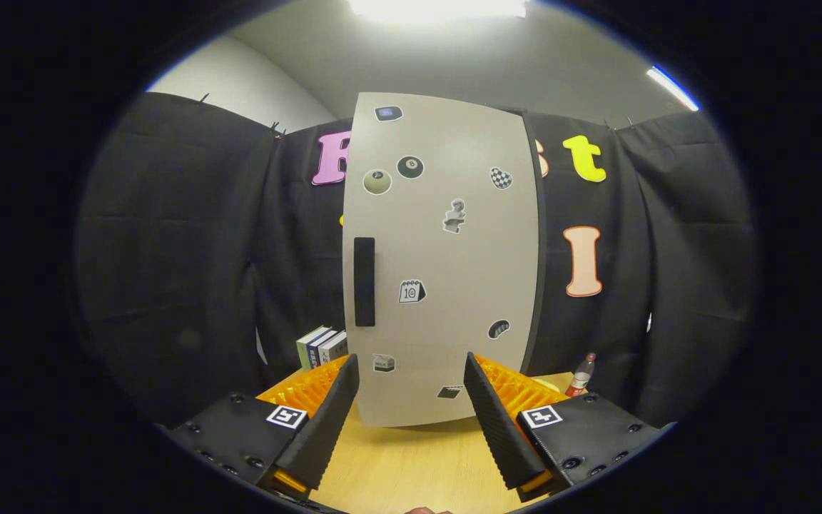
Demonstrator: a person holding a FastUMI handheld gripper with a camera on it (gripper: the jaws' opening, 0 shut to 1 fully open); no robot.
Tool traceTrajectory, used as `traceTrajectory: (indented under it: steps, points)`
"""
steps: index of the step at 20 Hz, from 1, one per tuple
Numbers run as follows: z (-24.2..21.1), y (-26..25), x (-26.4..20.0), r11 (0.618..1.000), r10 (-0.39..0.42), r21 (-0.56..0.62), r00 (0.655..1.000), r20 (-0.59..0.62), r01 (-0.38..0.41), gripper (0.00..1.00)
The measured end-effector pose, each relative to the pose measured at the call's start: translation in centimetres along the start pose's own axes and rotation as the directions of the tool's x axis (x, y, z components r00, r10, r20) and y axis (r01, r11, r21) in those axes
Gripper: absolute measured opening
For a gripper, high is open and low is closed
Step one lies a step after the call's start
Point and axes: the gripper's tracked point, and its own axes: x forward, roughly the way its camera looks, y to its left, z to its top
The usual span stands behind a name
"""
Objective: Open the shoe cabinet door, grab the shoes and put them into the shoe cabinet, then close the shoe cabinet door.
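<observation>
The claw (pixel 411 389) hangs low over a pale wood-grain worktop (pixel 411 467), its two fingers spread wide with nothing between them. Each finger (pixel 325 428) is a flat wedge with a finely ribbed inner face, backed by a ridged plastic web and mounted on a smooth block that carries a small square marker.

Straight ahead, beyond the fingertips, stands the shoe cabinet (pixel 447 264), a tall, narrow box resting on the worktop. Its door (pixel 454 143) is shut: a smooth, matte, light grey panel covering the whole front, bowed outward by the lens. A slim, dark, upright rectangular handle (pixel 364 281) sits close to the door's left edge, about halfway up. Small cut-out stickers are scattered over the panel, among them a black billiard ball (pixel 410 167), a pale round ball (pixel 377 181), a checkered patch (pixel 501 178) and a little calendar (pixel 412 291). A thin dark side wall of the cabinet shows along its right edge.

To the left of the cabinet's foot, a few books (pixel 322 346) stand upright with their spines turned outward. To the right, near the worktop's back edge, stands a small clear plastic bottle (pixel 581 376) with a red label. Creased black cloth hangs behind everything.
</observation>
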Motion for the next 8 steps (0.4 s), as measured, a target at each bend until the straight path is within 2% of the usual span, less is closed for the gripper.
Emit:
traceTrajectory:
  steps: [8]
  points:
    - [1.2,-4.6,-1.8,0.991,-0.128,0.036,0.992,0.023,0.127,0.93]
